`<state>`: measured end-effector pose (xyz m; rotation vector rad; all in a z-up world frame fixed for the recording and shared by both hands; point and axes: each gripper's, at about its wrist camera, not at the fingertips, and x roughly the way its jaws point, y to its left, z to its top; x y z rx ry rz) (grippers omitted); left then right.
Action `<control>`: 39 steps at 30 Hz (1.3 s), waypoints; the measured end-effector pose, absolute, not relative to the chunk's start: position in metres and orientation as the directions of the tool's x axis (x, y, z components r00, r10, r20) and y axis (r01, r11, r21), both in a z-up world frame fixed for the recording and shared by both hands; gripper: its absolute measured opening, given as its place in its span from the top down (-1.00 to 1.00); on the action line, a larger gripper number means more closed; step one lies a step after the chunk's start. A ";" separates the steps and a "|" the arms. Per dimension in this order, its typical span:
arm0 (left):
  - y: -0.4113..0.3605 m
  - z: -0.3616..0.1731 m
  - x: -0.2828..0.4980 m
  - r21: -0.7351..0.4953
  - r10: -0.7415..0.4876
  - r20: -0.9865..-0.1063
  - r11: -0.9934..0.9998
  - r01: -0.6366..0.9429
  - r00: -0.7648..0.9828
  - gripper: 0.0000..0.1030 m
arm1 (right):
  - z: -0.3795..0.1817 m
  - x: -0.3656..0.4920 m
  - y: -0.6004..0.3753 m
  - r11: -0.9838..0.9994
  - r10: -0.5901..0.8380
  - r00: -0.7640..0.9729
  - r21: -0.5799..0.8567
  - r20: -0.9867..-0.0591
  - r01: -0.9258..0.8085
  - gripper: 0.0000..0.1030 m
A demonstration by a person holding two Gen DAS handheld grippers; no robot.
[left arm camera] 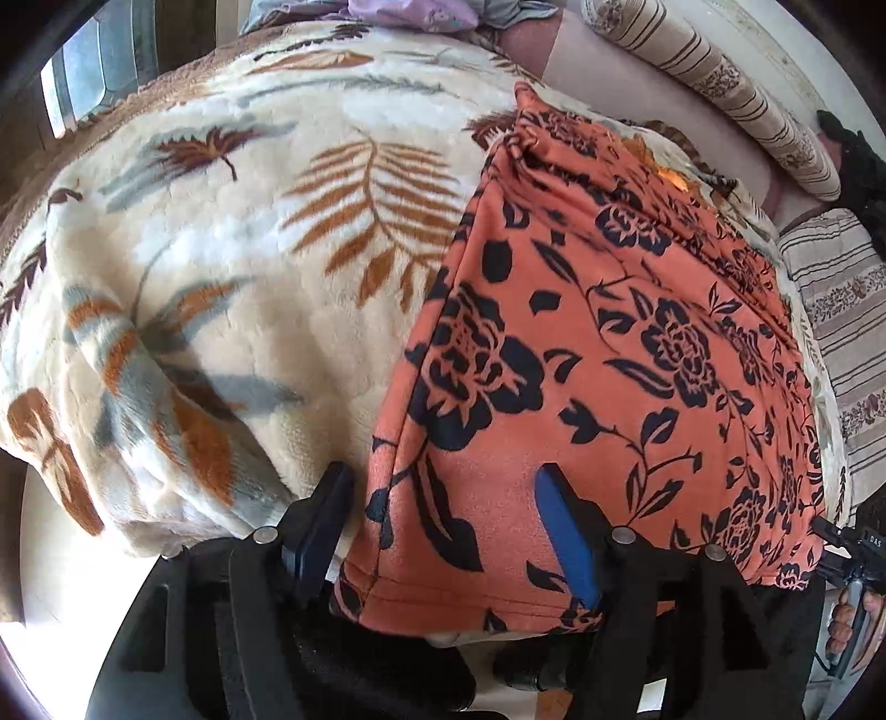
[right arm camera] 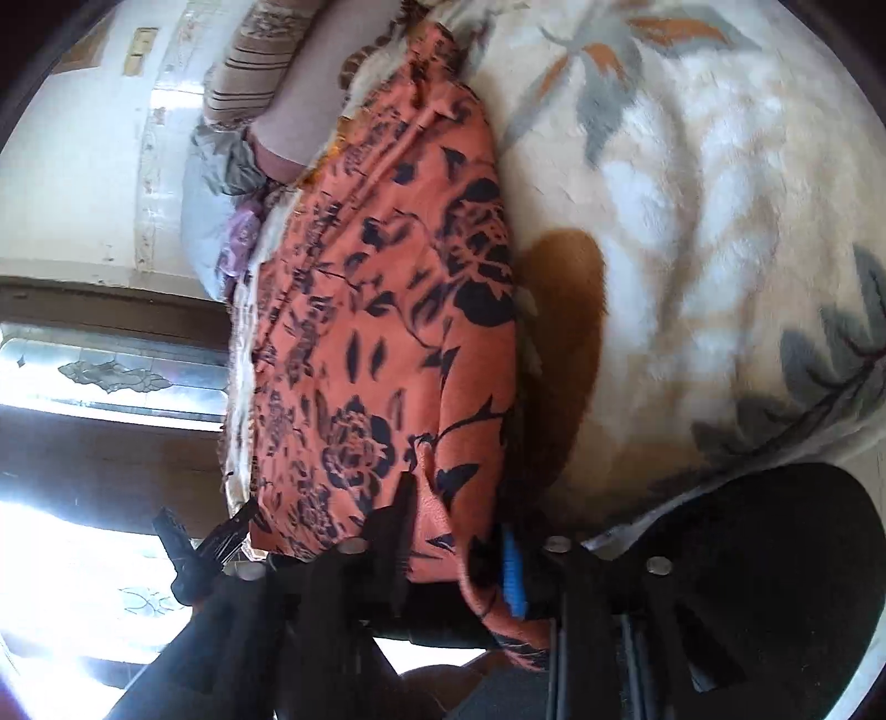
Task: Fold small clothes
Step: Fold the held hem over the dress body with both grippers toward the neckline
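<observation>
Beneath everything lies the plush blanket (left arm camera: 232, 266), cream with rust and grey leaf prints, covering most of both views. On it, spread flat, is the orange garment (left arm camera: 609, 343) with black roses and leaves, its near hem hanging toward me and its far end bunched up by the striped pillows (left arm camera: 720, 94). Beyond the blanket's far edge sits a pile of lilac and grey clothes (left arm camera: 410, 14), cut off by the frame. My left gripper (left arm camera: 448, 531) stands open: its left finger rests off the cloth against the blanket's edge, while the blue-padded right finger (left arm camera: 570, 537) lies on top of the garment near the hem, the garment's near left corner falling between the two. My right gripper (right arm camera: 459, 548) is at the garment's other near corner, with cloth gathered between its dark finger and blue pad; the fabric folds and drapes over the pad there, so I take it as clamped on the cloth, though blur softens this. The right wrist view is turned sideways and smeared. A bright window (right arm camera: 83, 376) washes out its left side.
</observation>
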<state>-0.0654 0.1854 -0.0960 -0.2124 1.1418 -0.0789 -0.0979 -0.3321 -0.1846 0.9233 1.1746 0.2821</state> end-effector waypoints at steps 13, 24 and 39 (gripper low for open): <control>0.191 -0.062 -0.064 -0.245 -0.200 -0.847 0.969 -0.028 0.492 0.89 | -0.142 -0.087 -0.329 0.618 0.622 0.502 0.770 -0.601 0.155 0.81; 0.183 -0.051 -0.041 -0.247 -0.234 -0.840 0.968 0.039 0.490 0.89 | -0.160 -0.067 -0.334 0.548 0.674 0.466 0.811 -0.573 0.205 0.81; 0.149 -0.062 0.228 -0.158 -0.123 -0.854 0.987 -0.028 0.506 -0.51 | -0.140 0.163 -0.411 0.650 0.446 0.610 0.705 -0.655 0.282 -0.88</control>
